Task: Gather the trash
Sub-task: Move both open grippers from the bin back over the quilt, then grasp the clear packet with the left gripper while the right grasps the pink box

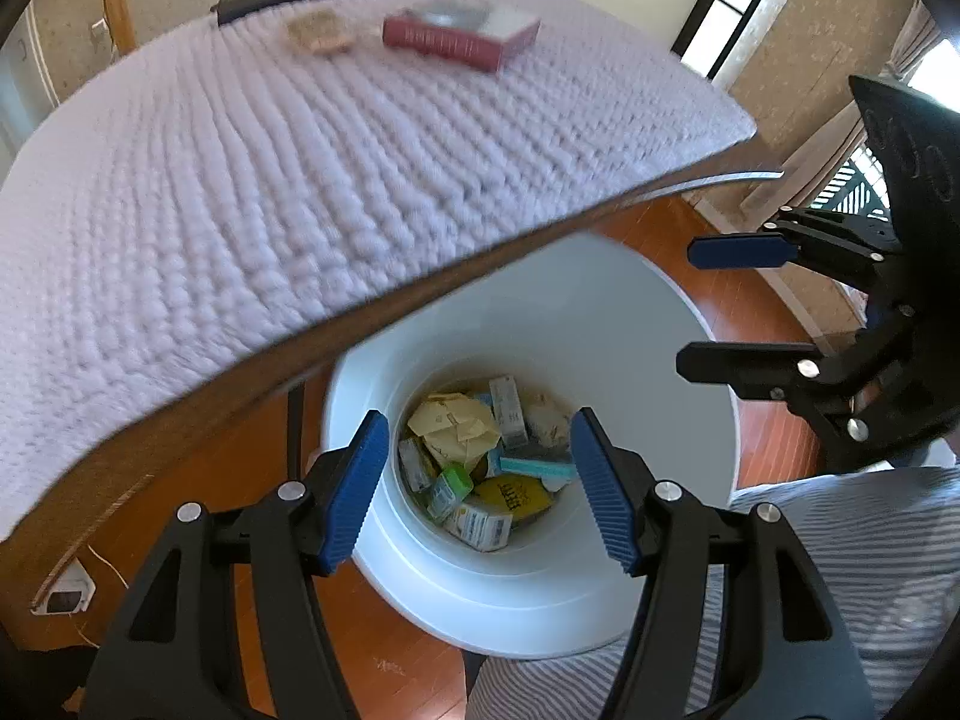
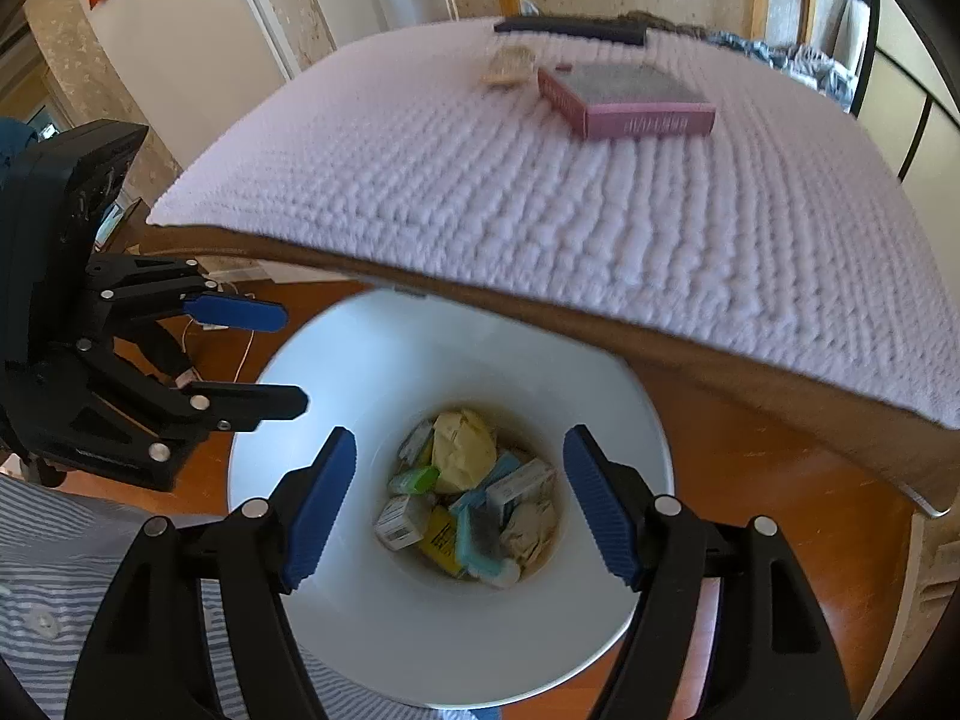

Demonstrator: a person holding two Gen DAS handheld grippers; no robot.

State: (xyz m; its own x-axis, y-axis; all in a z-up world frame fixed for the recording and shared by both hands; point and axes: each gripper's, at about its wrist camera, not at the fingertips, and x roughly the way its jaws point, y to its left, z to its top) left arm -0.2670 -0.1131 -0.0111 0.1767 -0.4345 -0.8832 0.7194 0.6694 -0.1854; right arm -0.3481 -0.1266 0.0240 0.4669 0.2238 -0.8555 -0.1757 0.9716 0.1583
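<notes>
Several small cartons and crumpled paper (image 1: 453,429) lie at the bottom of the white bin (image 1: 630,324). Both the left gripper (image 1: 480,489) and right gripper (image 2: 459,501) hang above it, jaws apart, gripping nothing.

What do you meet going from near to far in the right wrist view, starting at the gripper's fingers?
Right gripper → white bin holding trash → table edge → pink box → dark flat object at the far edge.
</notes>
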